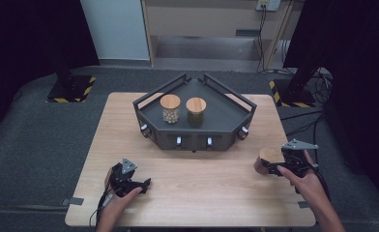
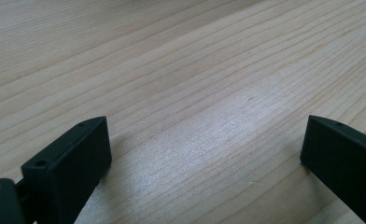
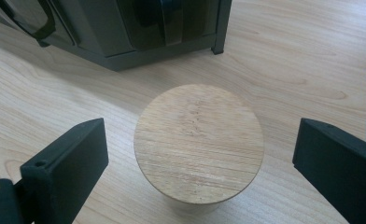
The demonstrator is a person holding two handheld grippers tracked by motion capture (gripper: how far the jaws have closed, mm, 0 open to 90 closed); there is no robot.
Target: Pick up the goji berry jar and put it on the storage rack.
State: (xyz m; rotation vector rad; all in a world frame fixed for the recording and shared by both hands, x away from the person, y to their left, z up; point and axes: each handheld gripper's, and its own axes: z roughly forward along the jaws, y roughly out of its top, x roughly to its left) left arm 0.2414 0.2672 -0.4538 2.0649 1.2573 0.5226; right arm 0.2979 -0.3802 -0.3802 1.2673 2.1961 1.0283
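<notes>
A jar with a round wooden lid (image 3: 199, 142) stands on the wooden table (image 1: 202, 179) at the right. My right gripper (image 3: 200, 135) is open and straddles the lid with a gap on each side, touching nothing. From above, that jar (image 1: 266, 157) sits just left of the right gripper (image 1: 269, 167). My left gripper (image 1: 143, 183) rests low at the table's front left. Its jaws (image 2: 204, 135) are open over bare wood. Two more wooden-lidded jars stand in a dark angular tray (image 1: 192, 139): one with pale contents (image 1: 170, 109), one with dark contents (image 1: 196, 112).
The tray sits at the table's far middle, with raised rails and small knobs along its front wall. Its corner (image 3: 172, 37) lies just beyond the right-hand jar. Black stands with hazard-striped bases (image 1: 71, 89) flank the table on the floor.
</notes>
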